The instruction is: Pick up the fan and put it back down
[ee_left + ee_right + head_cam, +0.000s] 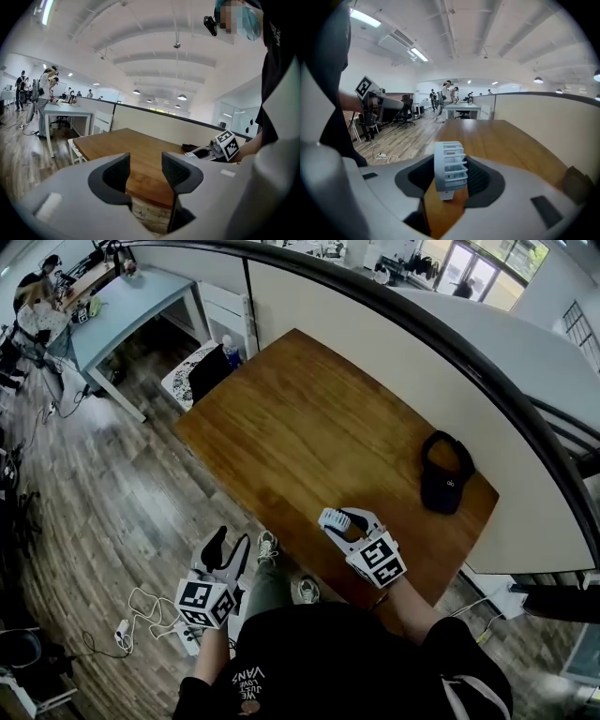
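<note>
A small white fan (450, 166) with a slatted round housing stands upright on the wooden table (300, 427) close to its near edge. My right gripper (342, 519) is shut on the fan (334, 518), with a pad against each side and the fan's foot touching the wood. My left gripper (228, 549) hangs off the table's left side over the floor. Its jaws are open, and in the left gripper view (146, 171) nothing sits between them.
A black cap (445, 474) lies on the table near the right end, by the cream partition wall (394, 362). A white chair (192, 376) stands at the table's far left end. Cables and a power strip (141, 615) lie on the wood floor below my left gripper.
</note>
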A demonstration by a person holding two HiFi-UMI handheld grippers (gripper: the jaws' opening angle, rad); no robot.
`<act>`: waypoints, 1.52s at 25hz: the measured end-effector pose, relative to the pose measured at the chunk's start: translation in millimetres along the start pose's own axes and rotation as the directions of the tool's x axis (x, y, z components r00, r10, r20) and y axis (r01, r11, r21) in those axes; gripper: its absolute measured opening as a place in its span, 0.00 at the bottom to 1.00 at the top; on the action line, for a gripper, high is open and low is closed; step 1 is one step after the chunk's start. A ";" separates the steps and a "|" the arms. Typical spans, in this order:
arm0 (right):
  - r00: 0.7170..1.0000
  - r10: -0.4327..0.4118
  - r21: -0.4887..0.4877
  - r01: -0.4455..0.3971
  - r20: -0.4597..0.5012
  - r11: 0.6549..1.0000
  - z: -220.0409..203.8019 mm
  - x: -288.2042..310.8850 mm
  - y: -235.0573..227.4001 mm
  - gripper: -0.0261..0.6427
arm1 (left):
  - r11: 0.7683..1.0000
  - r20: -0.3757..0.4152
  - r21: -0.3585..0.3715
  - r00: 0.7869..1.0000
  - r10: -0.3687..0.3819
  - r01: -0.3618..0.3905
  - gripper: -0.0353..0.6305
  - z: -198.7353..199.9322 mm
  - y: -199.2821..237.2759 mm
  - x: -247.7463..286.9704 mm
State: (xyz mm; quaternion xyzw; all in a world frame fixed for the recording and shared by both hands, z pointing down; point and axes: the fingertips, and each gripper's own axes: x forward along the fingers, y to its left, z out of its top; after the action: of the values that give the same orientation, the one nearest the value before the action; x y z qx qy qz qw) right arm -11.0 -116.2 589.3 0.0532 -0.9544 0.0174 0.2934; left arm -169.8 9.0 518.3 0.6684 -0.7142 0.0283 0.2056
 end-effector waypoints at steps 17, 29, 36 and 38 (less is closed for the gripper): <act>0.939 -0.343 0.224 0.340 -0.025 0.914 55.7 33.7 -107.3 0.33 | 0.946 -0.057 0.073 0.948 -0.314 0.317 0.35 73.3 65.2 151.2; 0.830 -0.557 0.269 0.543 -0.029 0.795 101.2 35.0 -202.3 0.33 | 0.877 -0.114 0.097 0.880 -0.461 0.472 0.35 99.6 111.4 204.3; 0.777 -0.629 0.244 0.617 -0.038 0.748 120.1 16.8 -254.1 0.33 | 0.856 -0.142 0.080 0.856 -0.498 0.511 0.35 101.3 123.4 226.5; 0.770 -0.637 0.246 0.624 -0.034 0.741 124.3 13.7 -266.8 0.33 | 0.847 -0.151 0.071 0.845 -0.512 0.526 0.35 99.1 119.1 232.4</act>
State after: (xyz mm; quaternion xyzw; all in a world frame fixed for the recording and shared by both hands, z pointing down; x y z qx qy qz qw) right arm -61.9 -390.6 494.7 0.4086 -0.8778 0.0324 0.2481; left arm -315.3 -229.0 532.7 0.8439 -0.4894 0.0528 0.2133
